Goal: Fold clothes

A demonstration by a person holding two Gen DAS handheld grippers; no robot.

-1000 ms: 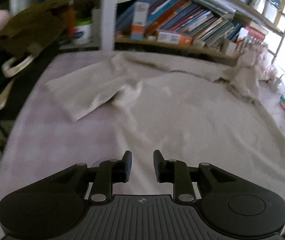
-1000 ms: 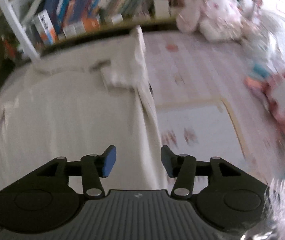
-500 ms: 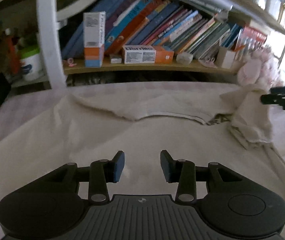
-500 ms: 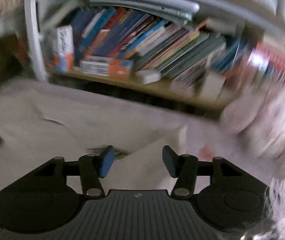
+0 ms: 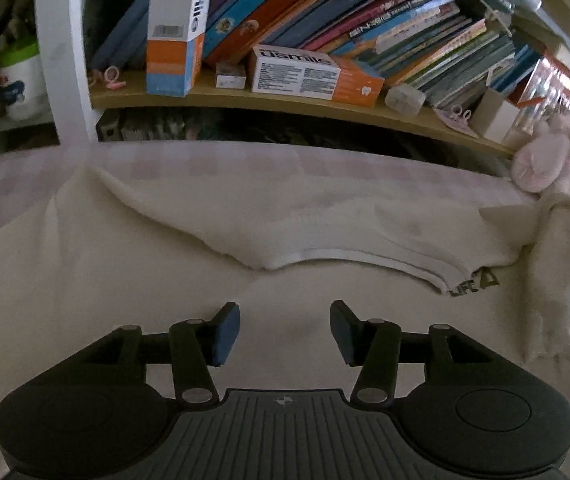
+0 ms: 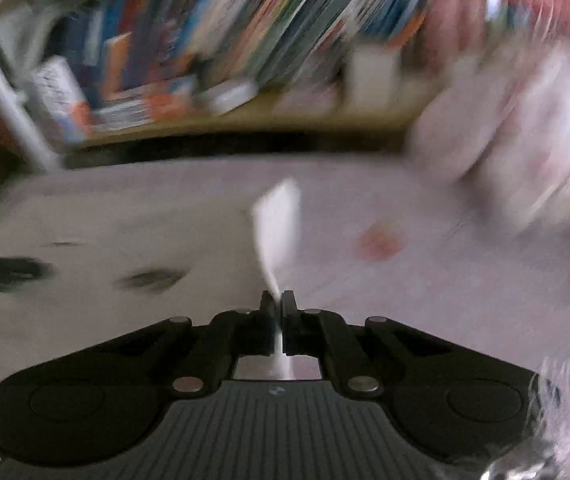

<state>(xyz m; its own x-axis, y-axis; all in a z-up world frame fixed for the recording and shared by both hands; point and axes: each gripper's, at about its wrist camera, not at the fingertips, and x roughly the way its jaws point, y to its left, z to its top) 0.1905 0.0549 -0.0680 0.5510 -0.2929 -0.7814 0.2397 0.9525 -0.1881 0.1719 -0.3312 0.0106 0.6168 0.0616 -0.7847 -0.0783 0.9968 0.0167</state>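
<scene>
Cream shirt (image 5: pixel 133 264) spread across the frame's middle, collar toward the bookshelf (image 5: pixel 285 100), mostly unfolded; nearly every fold left, at a guess. Right sleeve bunched at the right edge. Left gripper (image 5: pixel 284 330) lower centre, spread wide, empty. Right gripper (image 6: pixel 278 305) lower centre, pinched onto shirt fabric, 1 thin strip.

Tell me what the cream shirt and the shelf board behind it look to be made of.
Cream shirt: soft matte knit, probably cotton jersey; it drapes in loose wrinkles and has a ribbed, stitched neckline. Shelf board: yellowish wood or wood laminate with a smooth dull face; no grain shows, so either is possible.
</scene>
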